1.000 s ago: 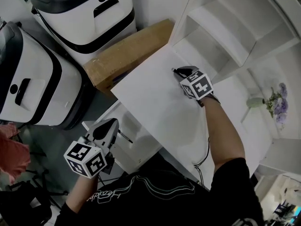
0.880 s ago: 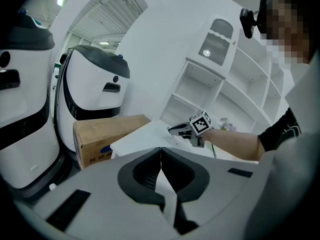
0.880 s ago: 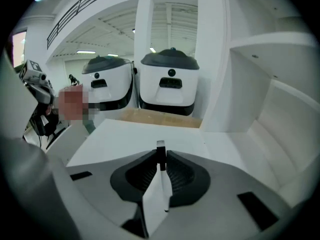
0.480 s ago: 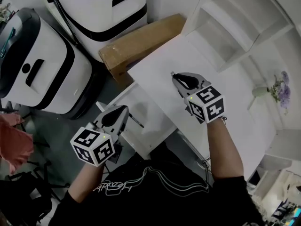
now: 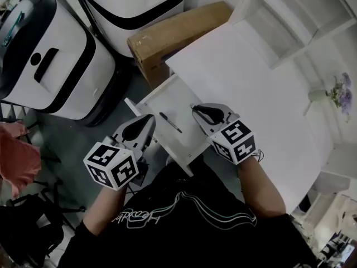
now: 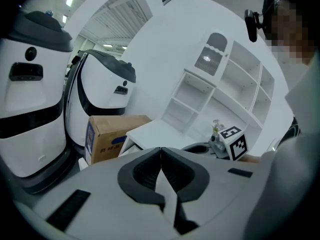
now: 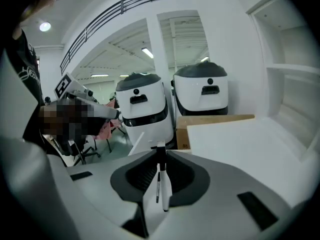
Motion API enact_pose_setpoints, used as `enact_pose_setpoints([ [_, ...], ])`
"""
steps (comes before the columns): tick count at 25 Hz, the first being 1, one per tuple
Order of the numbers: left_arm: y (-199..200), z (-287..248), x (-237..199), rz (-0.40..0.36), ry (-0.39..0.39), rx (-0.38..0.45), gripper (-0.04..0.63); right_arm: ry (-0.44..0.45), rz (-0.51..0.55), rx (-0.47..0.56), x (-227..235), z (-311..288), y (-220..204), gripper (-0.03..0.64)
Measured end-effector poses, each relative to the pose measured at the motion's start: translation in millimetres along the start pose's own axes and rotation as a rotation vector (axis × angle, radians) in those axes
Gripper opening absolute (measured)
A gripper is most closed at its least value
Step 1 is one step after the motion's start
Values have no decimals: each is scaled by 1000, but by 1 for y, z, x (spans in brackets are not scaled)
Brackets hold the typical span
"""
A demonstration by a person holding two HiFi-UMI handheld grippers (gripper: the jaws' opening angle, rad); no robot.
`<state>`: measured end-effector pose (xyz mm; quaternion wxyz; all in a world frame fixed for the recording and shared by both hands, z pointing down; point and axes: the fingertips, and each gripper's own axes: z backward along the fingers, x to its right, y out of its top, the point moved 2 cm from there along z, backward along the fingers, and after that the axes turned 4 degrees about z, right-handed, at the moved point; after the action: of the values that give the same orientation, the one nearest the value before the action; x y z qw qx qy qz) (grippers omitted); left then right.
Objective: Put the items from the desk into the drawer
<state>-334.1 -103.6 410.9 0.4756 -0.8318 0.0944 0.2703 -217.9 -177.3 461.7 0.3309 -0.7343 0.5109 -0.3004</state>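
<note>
white pen [image 7: 163,180], dark cap: clamped upright between the two jaws of the right gripper [image 7: 161,150], cap end poking past the tips, body running back into the gap. jaws narrow, pressed on the pen from both sides.

head view: right gripper [image 5: 194,107] hangs over the open drawer [image 5: 162,102], tips over the side nearest the desk [image 5: 251,77]. held pen too small to make out from here.

black pen [image 5: 170,122]: lies flat on the drawer floor, slanted, just left of the right gripper's tips. the same pen shows as a thin dark line through the gap in the right gripper view.

left gripper [image 5: 149,118]: at the drawer's front edge, tips pointing in over it. in the left gripper view [image 6: 161,150] jaw tips meet, nothing between them.

drawer is white and shallow, pulled out from the white desk. desk top bare where seen.

around: cardboard box [image 5: 178,29] on the floor against the desk's far corner. two large white machines [image 5: 56,66] with dark bands beyond it. white shelf unit [image 5: 290,15] at the desk's back. small vase of flowers [image 5: 340,94] on the desk's right end.
</note>
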Motion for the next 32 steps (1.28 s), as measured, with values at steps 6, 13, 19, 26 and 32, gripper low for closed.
enact_pose_setpoints([
  [6,-19,12,-26,43,25,-7,21,-1,1,-171,-23,-63,-64,77],
  [13,-43,14,-53,88,58,-43,20,-42,-85,-346,2,-145,-138,77],
  [19,-56,5,-75,146,84,-51,21,-66,-138,-436,23,-185,-177,77],
  [26,-57,4,-72,159,71,-28,20,-57,-95,-485,21,-191,-193,169],
  [32,-66,21,-45,148,66,-6,20,-24,-43,-372,-2,-148,-170,193],
])
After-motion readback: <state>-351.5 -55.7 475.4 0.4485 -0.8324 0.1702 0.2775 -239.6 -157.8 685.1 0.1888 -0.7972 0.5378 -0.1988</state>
